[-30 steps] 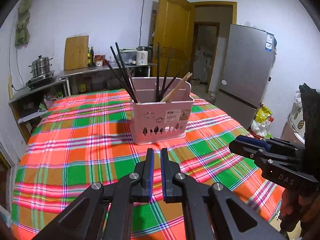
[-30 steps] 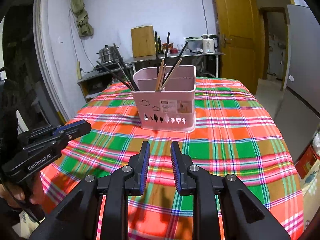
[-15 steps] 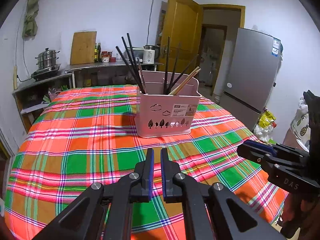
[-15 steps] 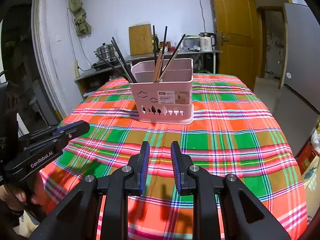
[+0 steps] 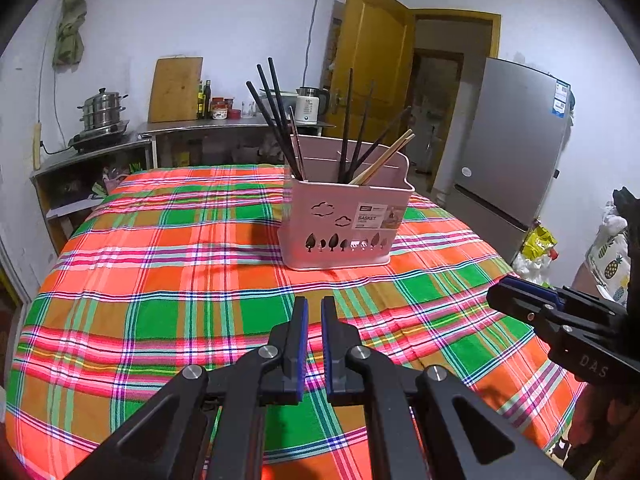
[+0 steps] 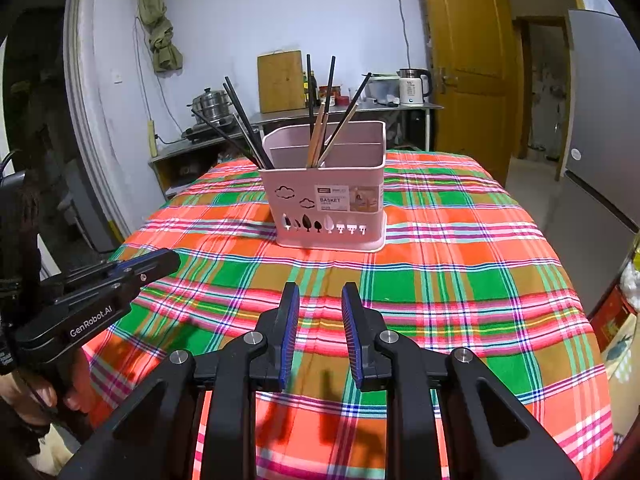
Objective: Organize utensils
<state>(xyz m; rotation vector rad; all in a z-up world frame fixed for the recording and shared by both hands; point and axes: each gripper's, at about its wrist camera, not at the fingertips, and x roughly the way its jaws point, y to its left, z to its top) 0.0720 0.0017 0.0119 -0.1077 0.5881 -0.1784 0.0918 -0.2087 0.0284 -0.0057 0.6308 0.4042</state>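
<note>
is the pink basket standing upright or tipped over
Upright. The pink basket sits flat on the plaid tablecloth, open top facing up, with chopsticks sticking out of it.

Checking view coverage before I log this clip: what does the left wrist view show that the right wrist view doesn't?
Only the left wrist view shows the yellow bag on the floor beside the fridge, the pineapple-print cloth and the empty, shut left hand-held gripper head-on. Only the right wrist view shows the empty, open right hand-held gripper head-on and the dark doorway at left. Both share the pink utensil basket, its black chopsticks and wooden chopsticks, and the plaid tablecloth.
</note>
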